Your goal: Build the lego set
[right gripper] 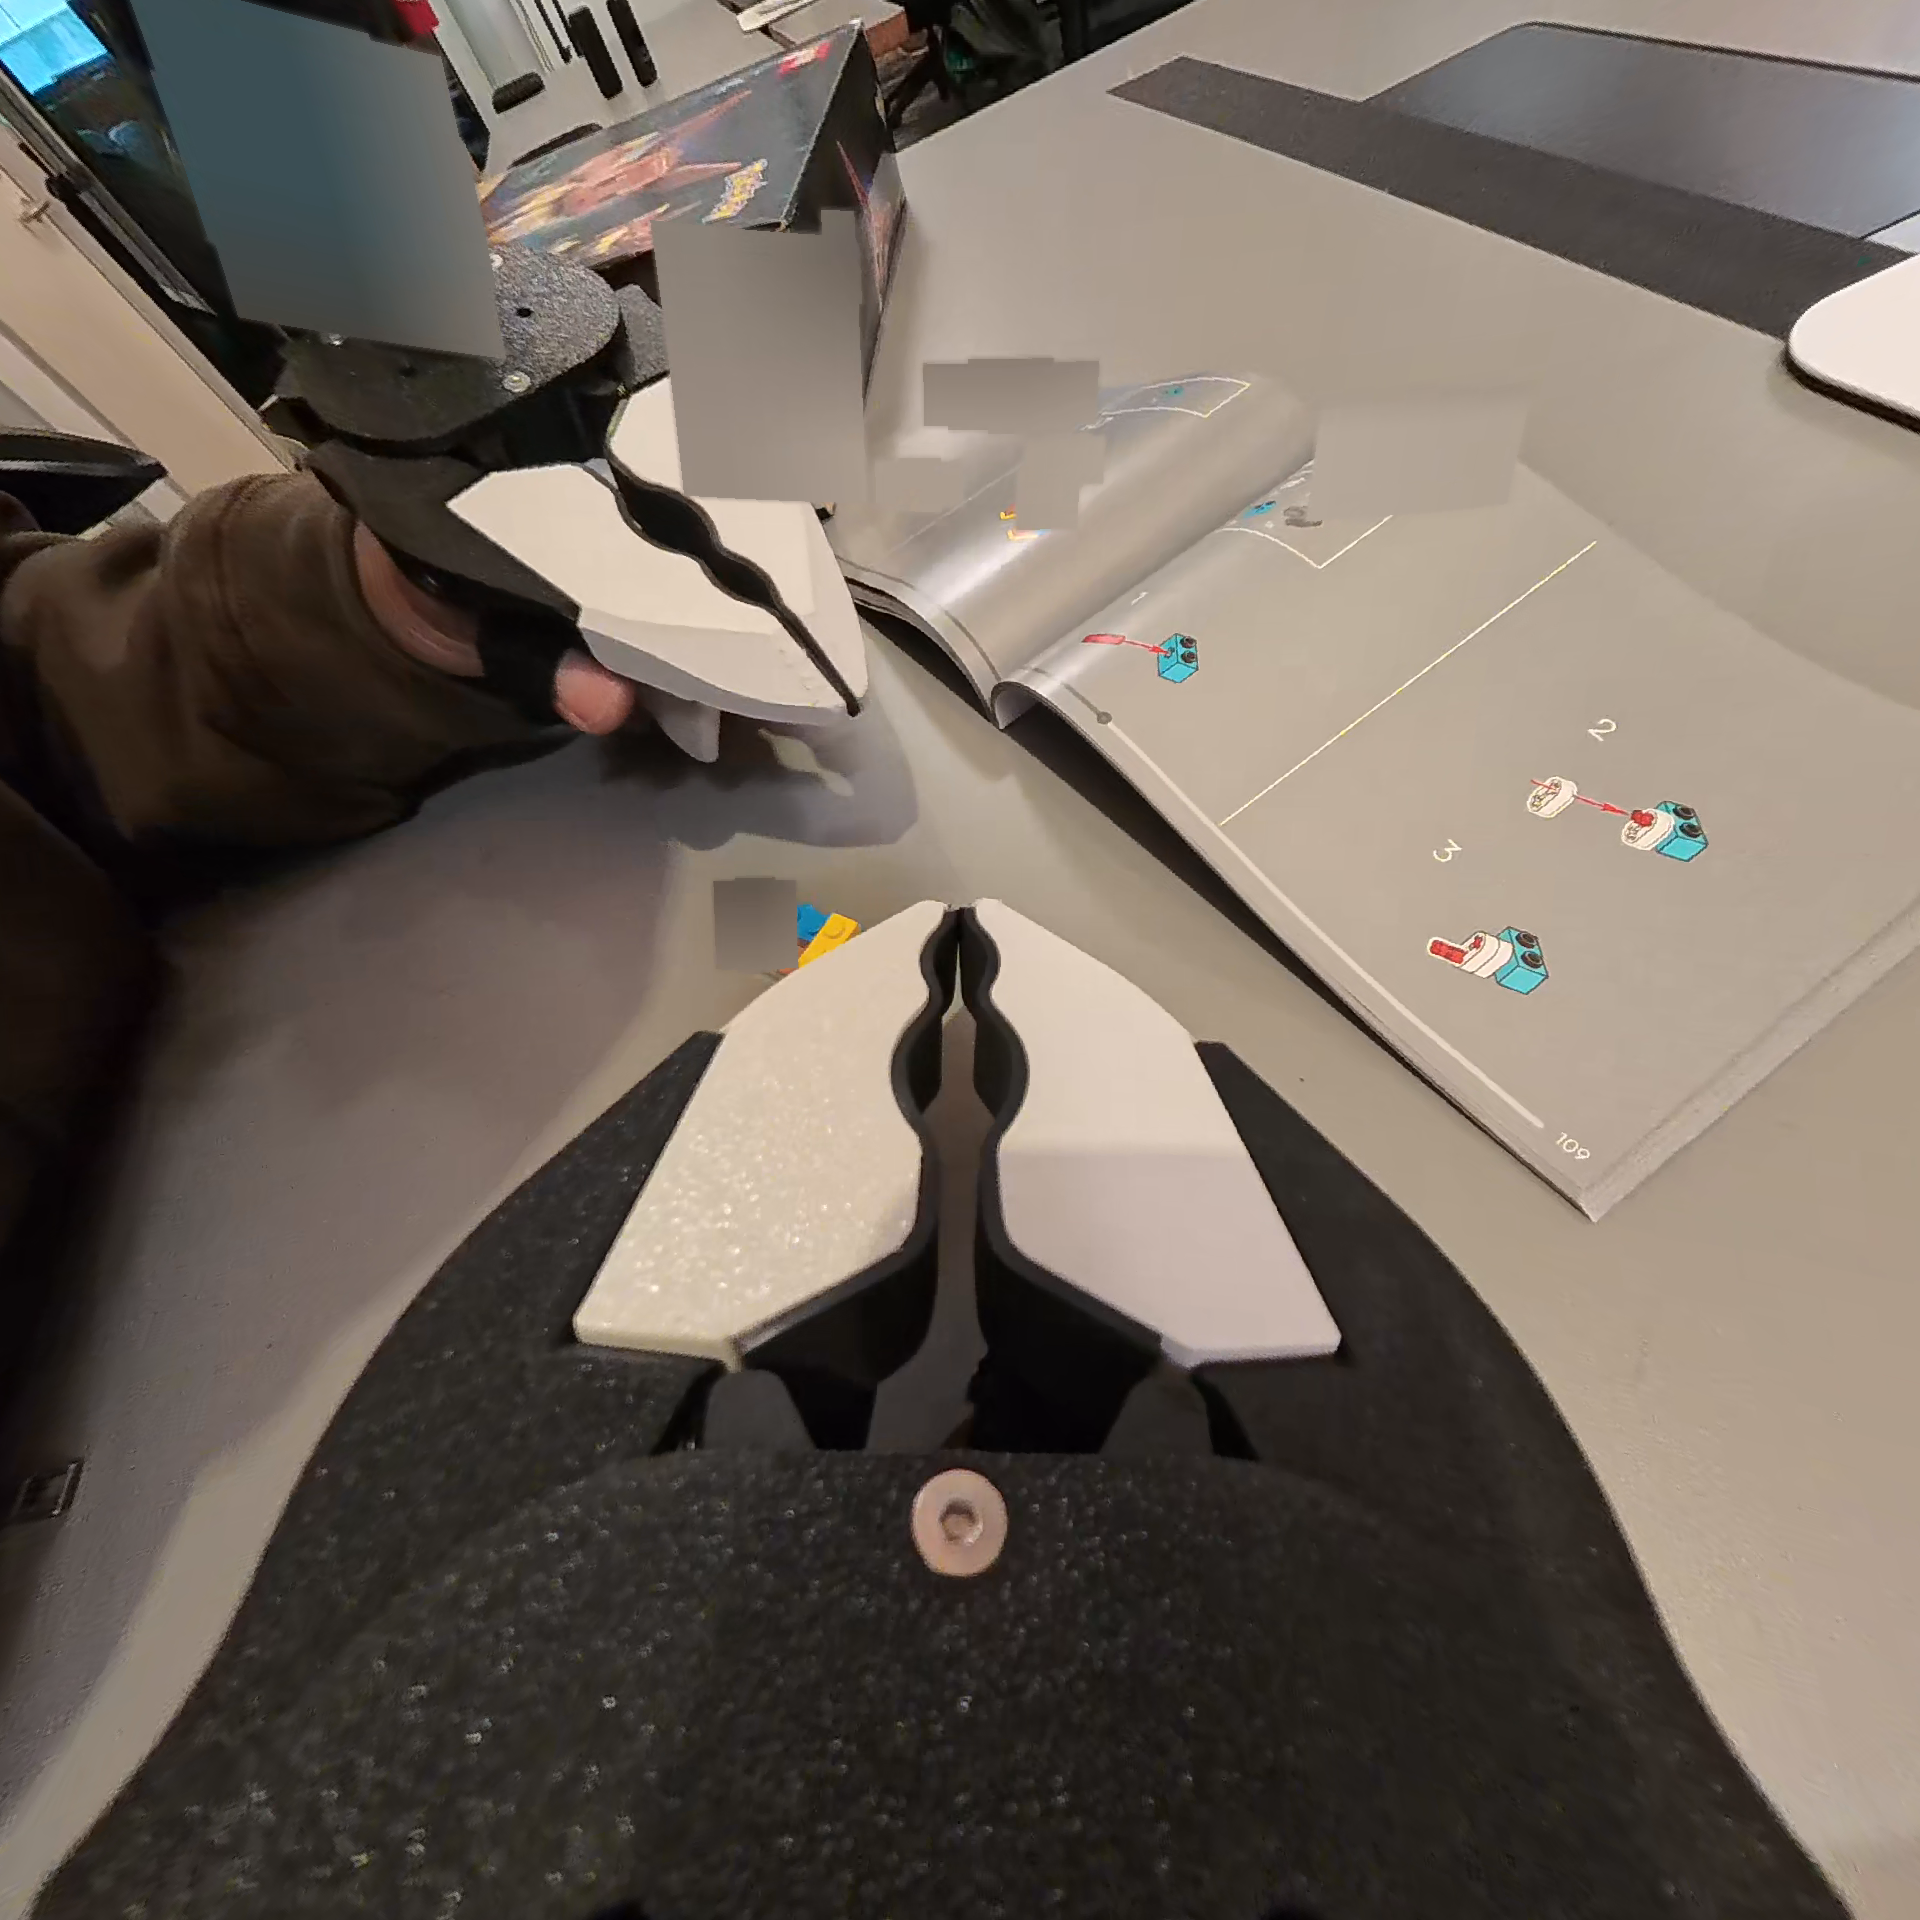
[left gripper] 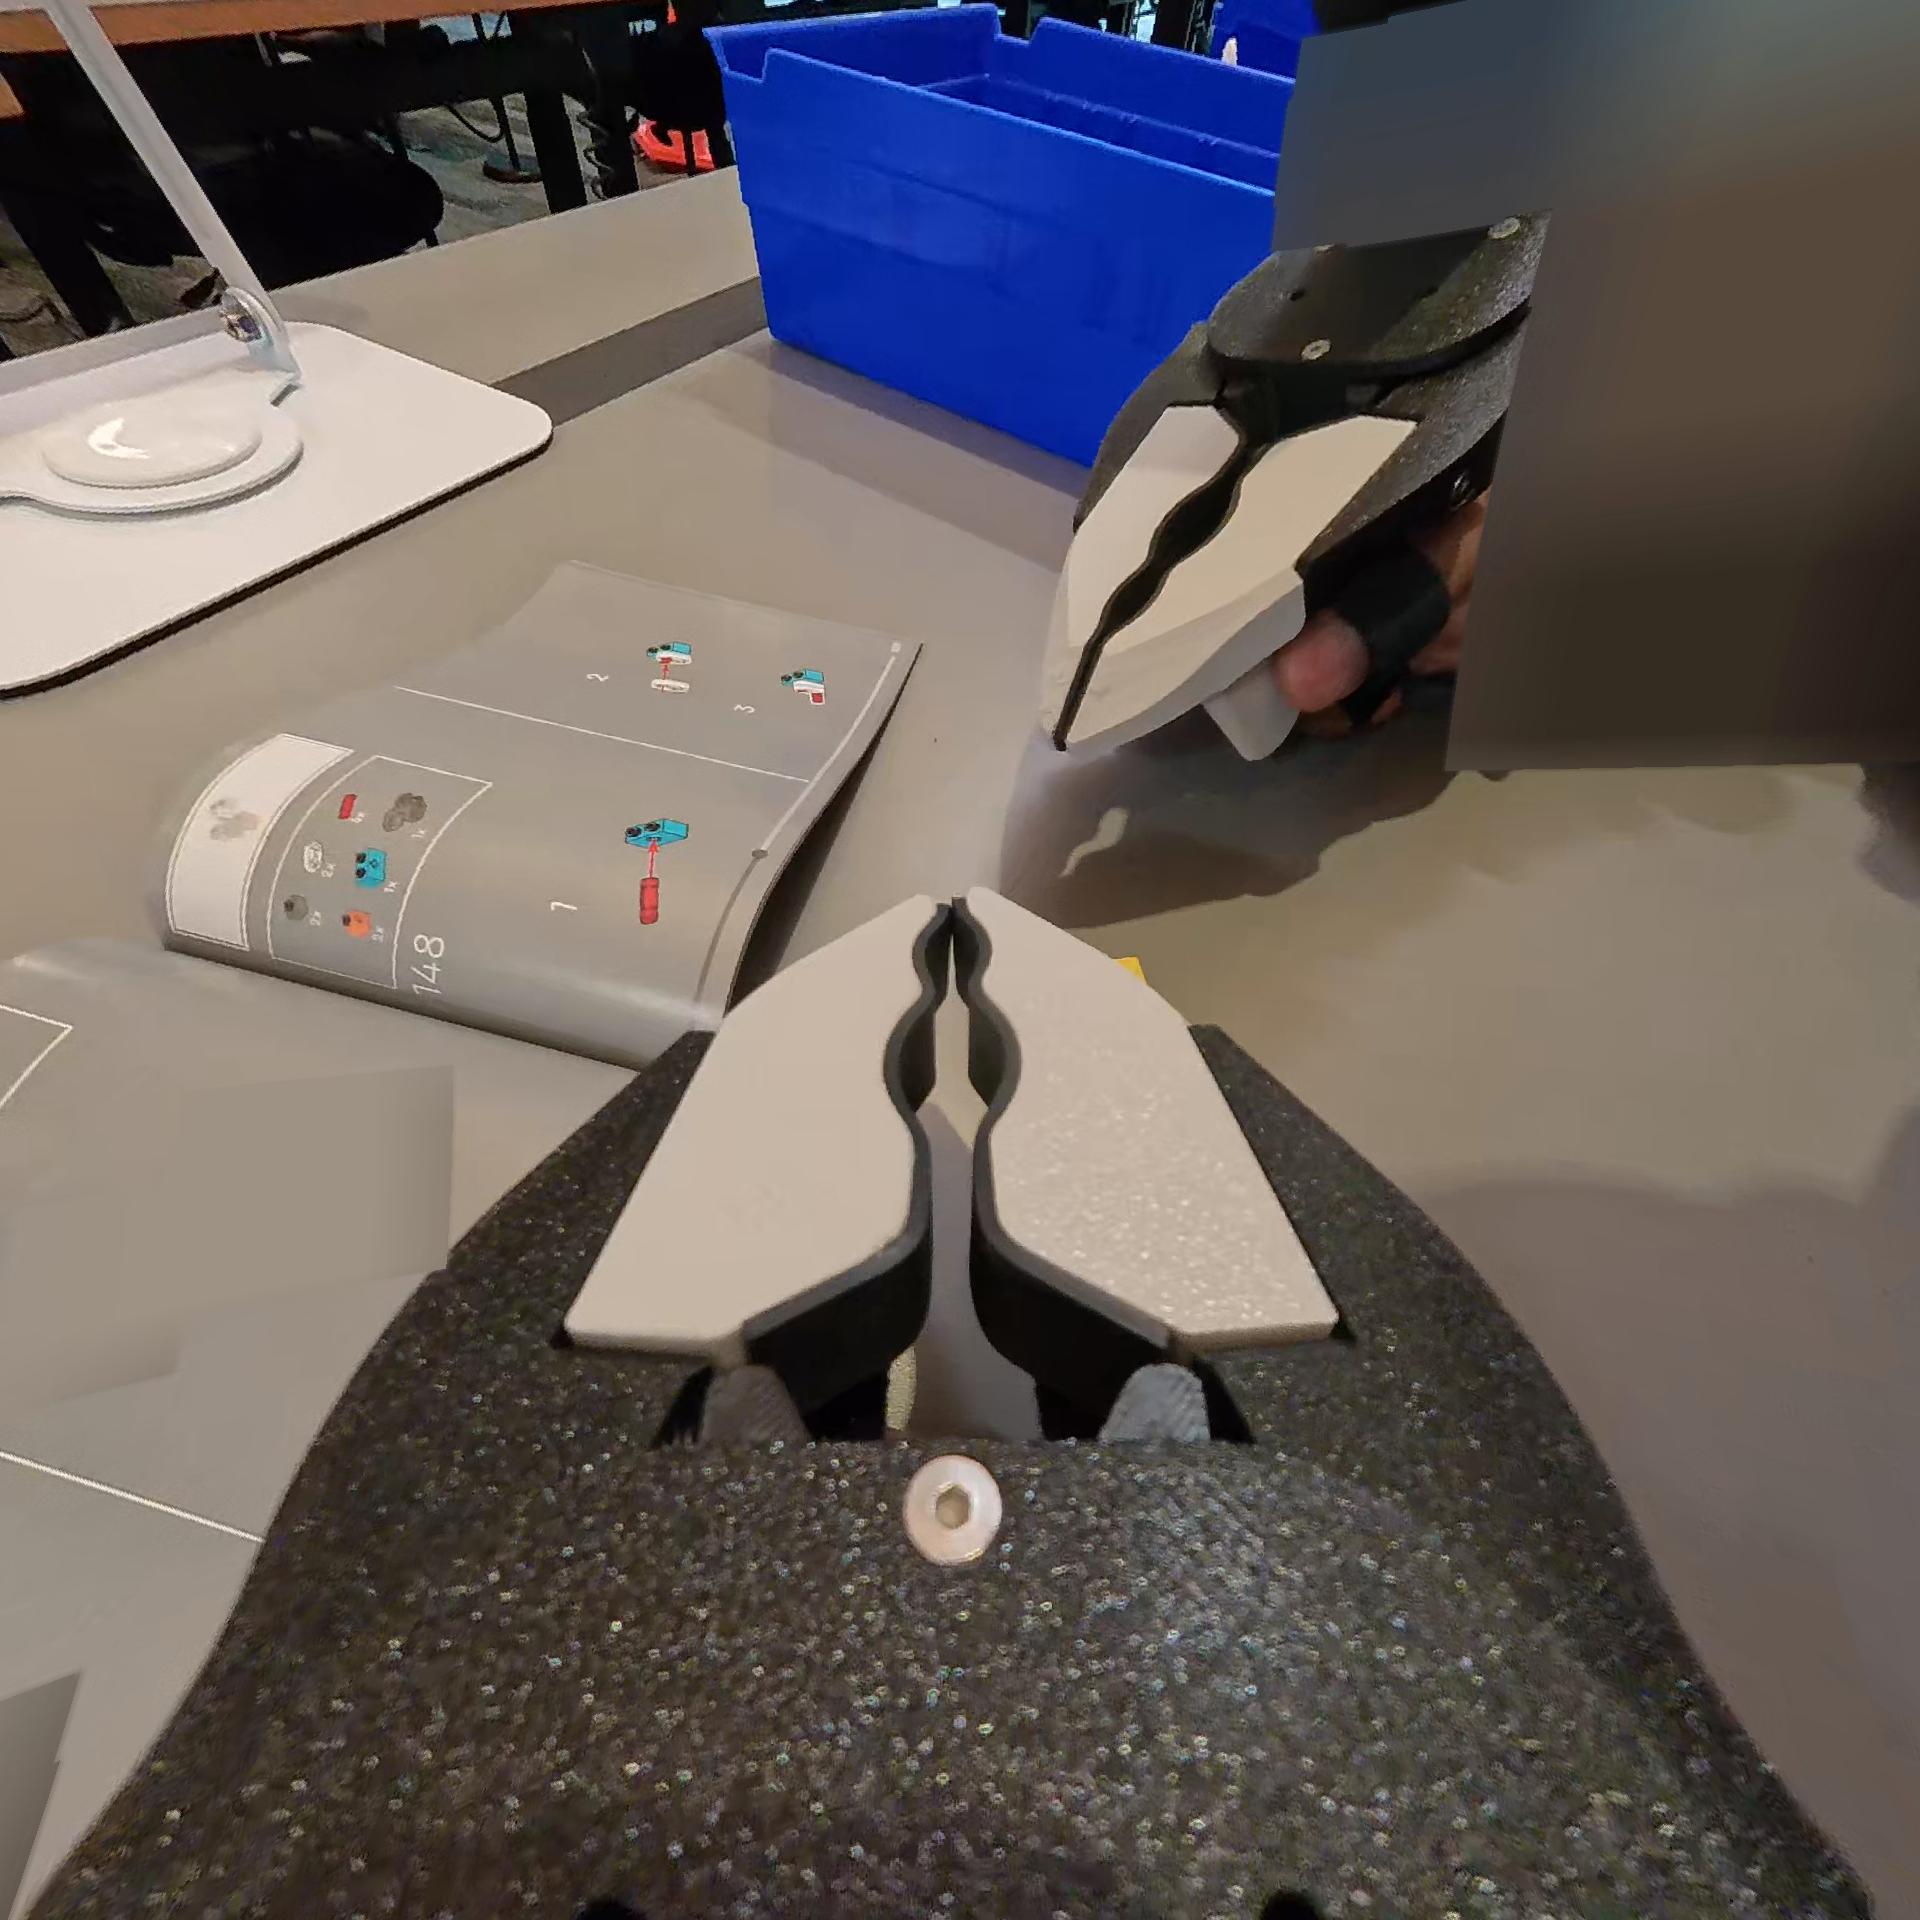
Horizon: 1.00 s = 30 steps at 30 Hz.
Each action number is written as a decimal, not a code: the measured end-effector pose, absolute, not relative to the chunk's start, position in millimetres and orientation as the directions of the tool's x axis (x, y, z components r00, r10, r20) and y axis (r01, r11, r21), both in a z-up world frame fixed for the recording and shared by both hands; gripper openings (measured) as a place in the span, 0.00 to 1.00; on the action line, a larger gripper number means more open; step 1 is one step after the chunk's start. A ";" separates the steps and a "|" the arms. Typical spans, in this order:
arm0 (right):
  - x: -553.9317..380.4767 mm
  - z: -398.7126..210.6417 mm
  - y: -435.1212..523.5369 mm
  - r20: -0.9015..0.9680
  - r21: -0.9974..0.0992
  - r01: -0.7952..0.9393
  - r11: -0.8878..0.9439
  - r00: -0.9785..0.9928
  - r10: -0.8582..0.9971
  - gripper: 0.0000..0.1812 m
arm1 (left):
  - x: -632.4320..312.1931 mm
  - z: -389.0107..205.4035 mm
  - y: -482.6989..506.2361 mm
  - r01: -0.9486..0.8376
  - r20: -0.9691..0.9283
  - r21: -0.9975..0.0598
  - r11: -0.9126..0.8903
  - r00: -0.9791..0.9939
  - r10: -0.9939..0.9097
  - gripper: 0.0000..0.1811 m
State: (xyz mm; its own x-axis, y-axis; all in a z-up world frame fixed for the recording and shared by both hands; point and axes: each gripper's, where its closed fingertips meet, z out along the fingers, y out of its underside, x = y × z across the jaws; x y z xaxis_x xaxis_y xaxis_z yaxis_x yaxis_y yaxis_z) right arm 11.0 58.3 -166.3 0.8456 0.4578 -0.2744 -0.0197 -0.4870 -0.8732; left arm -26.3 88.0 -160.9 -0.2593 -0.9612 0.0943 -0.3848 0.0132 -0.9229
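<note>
My left gripper is shut and empty, held above the grey table just right of the open instruction booklet. My right gripper is also shut and empty; it shows in the left wrist view to the upper right, tips down near the table. A small cluster of yellow, blue and orange lego pieces lies on the table just left of my right fingertips, partly hidden by them. A yellow sliver peeks out beside my left gripper. The left gripper also shows in the right wrist view.
A blue plastic bin stands at the back of the table. A white lamp base sits at the left. The dark lego box stands behind the booklet. A person's brown sleeve rests at the left. The white lamp base is about equally far from each gripper, around 30 cm.
</note>
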 end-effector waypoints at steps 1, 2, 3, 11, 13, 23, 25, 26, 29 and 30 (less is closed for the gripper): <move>10.9 -166.3 58.4 -0.279 -0.872 -0.022 -0.489 0.844 0.459 0.00 | -26.3 -160.9 88.1 -0.385 0.095 -0.923 0.012 -0.259 -0.961 0.00; 11.0 -166.5 58.6 -0.284 -0.870 -0.025 -0.493 0.842 0.459 0.00 | -26.2 -161.0 88.3 -0.386 0.099 -0.923 0.009 -0.259 -0.961 0.00; 11.0 -166.7 58.8 -0.291 -0.867 -0.030 -0.497 0.839 0.459 0.00 | -26.1 -160.8 88.7 -0.386 0.103 -0.922 0.005 -0.259 -0.960 0.00; 10.7 -166.4 58.5 -0.296 -0.867 -0.033 -0.497 0.837 0.461 0.00 | -26.1 -160.6 90.1 -0.387 0.111 -0.922 -0.007 -0.249 -0.962 0.00; 10.7 -166.3 58.4 -0.295 -0.868 -0.032 -0.496 0.837 0.461 0.00 | -26.0 -161.1 90.0 -0.389 0.109 -0.921 -0.004 -0.248 -0.963 0.00; 10.4 -167.1 58.9 -0.306 -0.862 -0.036 -0.505 0.832 0.462 0.00 | -26.2 -162.0 90.6 -0.397 0.118 -0.918 -0.012 -0.244 -0.963 0.00; 10.2 -167.6 59.2 -0.309 -0.860 -0.037 -0.509 0.832 0.462 0.00 | -26.4 -162.4 90.1 -0.399 0.114 -0.917 -0.006 -0.246 -0.963 0.00; 10.3 -167.7 59.3 -0.310 -0.859 -0.037 -0.510 0.831 0.461 0.00 | -26.4 -162.7 89.8 -0.400 0.111 -0.916 -0.004 -0.246 -0.963 0.00; 10.1 -167.8 59.1 -0.309 -0.859 -0.035 -0.510 0.831 0.462 0.00 | -26.1 -163.4 89.5 -0.404 0.109 -0.915 0.000 -0.247 -0.963 0.00; 10.0 -167.9 59.1 -0.307 -0.860 -0.034 -0.510 0.832 0.463 0.00 | -26.1 -163.4 89.7 -0.405 0.111 -0.914 -0.002 -0.246 -0.963 0.00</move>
